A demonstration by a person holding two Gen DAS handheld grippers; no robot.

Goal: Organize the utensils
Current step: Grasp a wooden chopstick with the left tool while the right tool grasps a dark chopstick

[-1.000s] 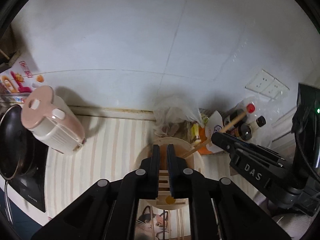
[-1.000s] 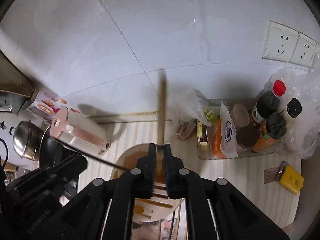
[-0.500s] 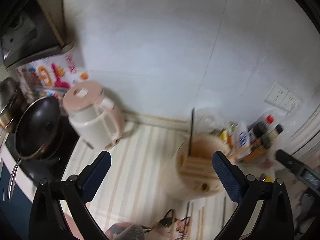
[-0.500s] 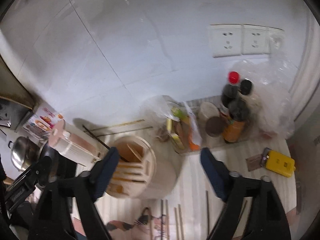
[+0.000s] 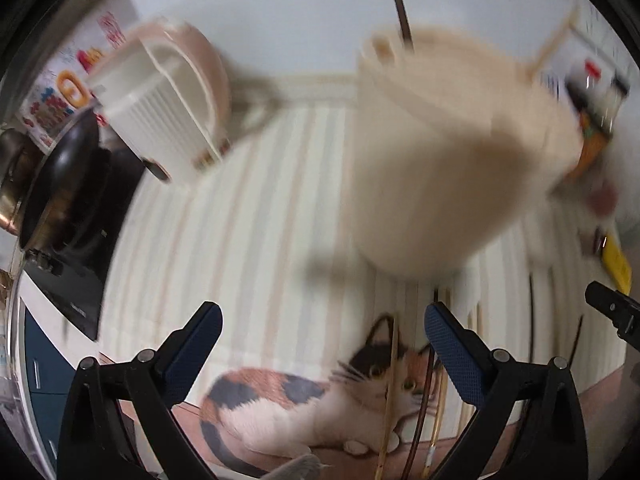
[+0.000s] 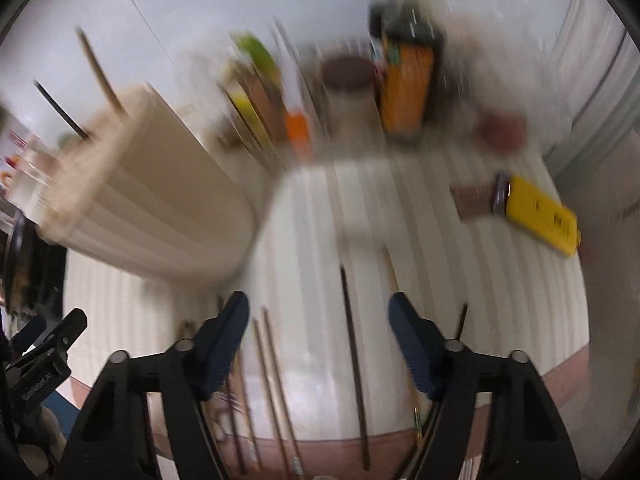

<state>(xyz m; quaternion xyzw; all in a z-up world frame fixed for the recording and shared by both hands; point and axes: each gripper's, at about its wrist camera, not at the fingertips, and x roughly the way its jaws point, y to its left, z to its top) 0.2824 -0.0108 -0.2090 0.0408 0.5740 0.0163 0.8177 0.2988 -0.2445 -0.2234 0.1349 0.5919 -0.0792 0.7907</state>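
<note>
Both tools dropped toward mat; left tool [image 5: 320,344] gaping empty, right tool [image 6: 318,336] apart, just narrowing, straddling one dark chopstick [image 6: 354,356].

I see a white tiled wall [image 5: 304,12] behind a counter covered by a cream striped mat [image 5: 240,240] whose near edge carries a printed calico cat [image 5: 288,404].
</note>
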